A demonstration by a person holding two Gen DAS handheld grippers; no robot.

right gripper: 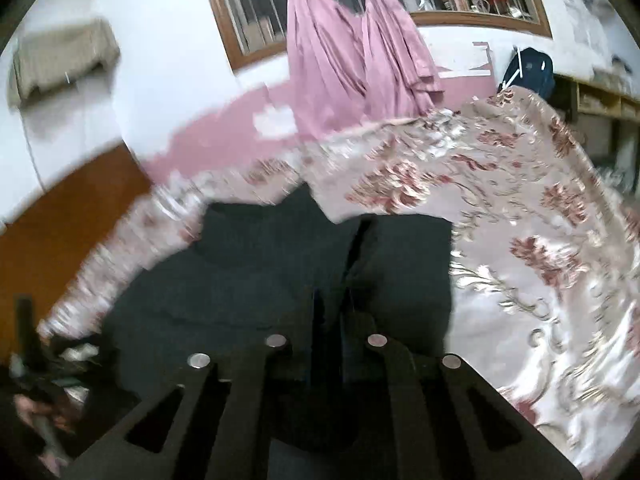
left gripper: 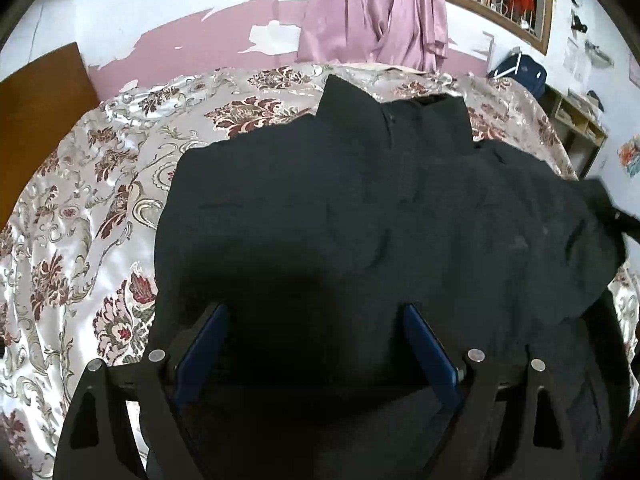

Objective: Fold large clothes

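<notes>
A large black garment lies spread on the floral bedspread, collar toward the far wall. My left gripper hovers over its near part. The blue pads stand wide apart with nothing pinched between them. In the right wrist view my right gripper has its fingers drawn almost together on a fold of the black garment. In the left wrist view the garment's right end rises off the bed toward a dark shape at the frame edge.
A pink curtain hangs below a barred window on the far wall. A brown wooden board stands left of the bed. A blue bag and a wooden shelf are at the far right. A blurred hand shows low left.
</notes>
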